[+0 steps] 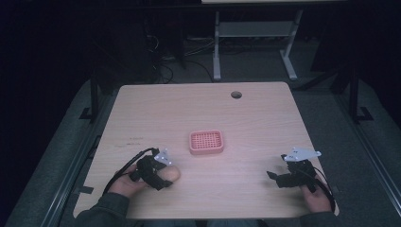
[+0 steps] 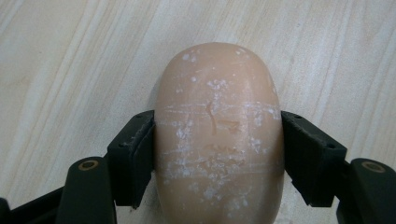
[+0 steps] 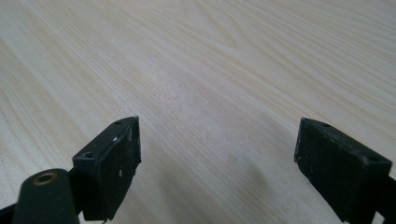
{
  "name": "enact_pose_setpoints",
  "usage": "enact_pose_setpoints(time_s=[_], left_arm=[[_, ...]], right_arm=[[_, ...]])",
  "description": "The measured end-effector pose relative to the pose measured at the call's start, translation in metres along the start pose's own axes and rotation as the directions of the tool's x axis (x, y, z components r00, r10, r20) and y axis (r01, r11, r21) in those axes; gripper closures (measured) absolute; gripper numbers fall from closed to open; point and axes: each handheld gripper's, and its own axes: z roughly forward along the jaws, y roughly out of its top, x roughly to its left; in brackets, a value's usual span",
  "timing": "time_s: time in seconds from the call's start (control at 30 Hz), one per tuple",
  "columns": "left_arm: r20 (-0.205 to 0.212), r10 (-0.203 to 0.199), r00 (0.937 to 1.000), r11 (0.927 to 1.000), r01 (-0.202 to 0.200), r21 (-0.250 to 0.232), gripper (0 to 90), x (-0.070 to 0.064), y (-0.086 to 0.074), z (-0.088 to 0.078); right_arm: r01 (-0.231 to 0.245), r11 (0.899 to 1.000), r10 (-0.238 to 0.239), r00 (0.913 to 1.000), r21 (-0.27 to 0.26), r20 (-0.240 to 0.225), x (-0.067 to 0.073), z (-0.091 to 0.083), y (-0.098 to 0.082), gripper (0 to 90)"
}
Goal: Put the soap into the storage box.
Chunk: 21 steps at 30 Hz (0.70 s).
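A tan oval bar of soap (image 2: 218, 135), scuffed with white marks, lies on the wooden table (image 1: 198, 109) near its front left. My left gripper (image 1: 163, 177) is shut on the soap (image 1: 171, 174), with both black pads pressing its two long sides. A pink grid soap dish (image 1: 206, 142) sits in the middle of the table, apart from both grippers. My right gripper (image 1: 275, 178) rests low at the front right, open, with only bare wood between its pads (image 3: 116, 163).
A round cable hole (image 1: 236, 94) lies near the table's far edge. Beyond the table, on the dark floor, stand a white desk frame (image 1: 255, 33) and cables. The table's edges drop off to grey floor on both sides.
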Motion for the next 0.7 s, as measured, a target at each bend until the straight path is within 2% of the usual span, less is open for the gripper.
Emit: enact_pose_setpoints(time_s=[0.37,0.7], left_arm=[[0.000,-0.003,1.0000,1.0000,0.003,0.003,32.2,-0.0004,0.0016,-0.0006],[-0.004,0.008,1.0000,0.9999,-0.008,-0.009,32.3,-0.0024,0.0048,-0.0093]], right_arm=[[0.002,1.000,-0.002,1.0000,-0.002,0.001,-0.0002,-0.0004,0.0000,14.1],[0.006,1.000,-0.006,1.0000,-0.005,0.003,-0.0006,-0.0013,-0.0001,14.1]])
